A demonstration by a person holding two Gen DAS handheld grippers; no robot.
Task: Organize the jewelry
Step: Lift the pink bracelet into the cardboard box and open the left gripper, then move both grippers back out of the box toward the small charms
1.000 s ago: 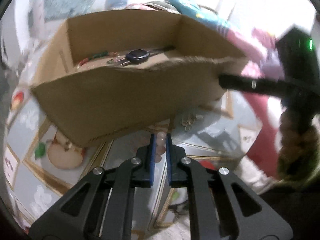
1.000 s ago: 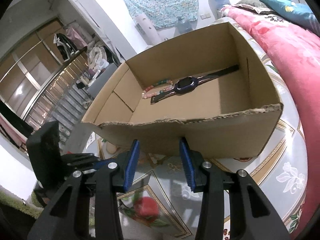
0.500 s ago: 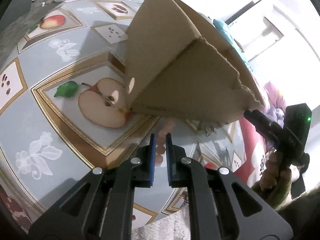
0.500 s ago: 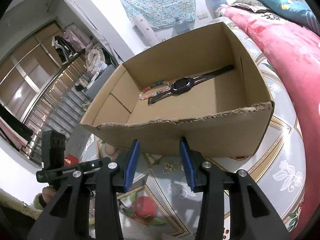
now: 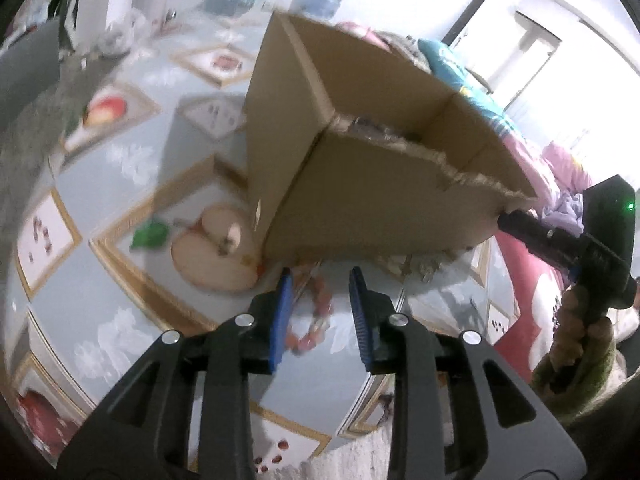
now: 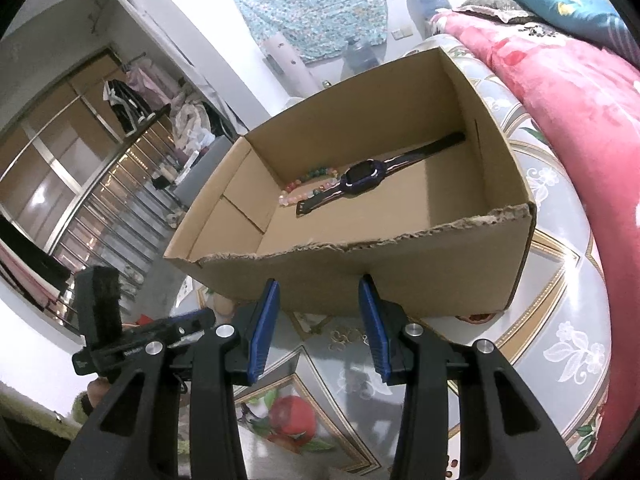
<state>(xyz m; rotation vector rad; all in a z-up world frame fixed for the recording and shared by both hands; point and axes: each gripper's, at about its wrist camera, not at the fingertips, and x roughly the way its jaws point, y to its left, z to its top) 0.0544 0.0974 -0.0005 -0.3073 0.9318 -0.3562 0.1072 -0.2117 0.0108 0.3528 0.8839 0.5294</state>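
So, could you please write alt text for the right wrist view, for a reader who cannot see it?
An open cardboard box on a fruit-patterned tablecloth holds a dark wristwatch lying beside a string of coloured beads. The right gripper hovers open and empty before the box's torn near wall, and the left gripper shows at lower left.

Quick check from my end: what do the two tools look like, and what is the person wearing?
Both the left tool and right tool have black angular frames, silver screws and ribbed blue pads. A green light glows on the right one's black body. A fuzzy olive-green sleeve shows.
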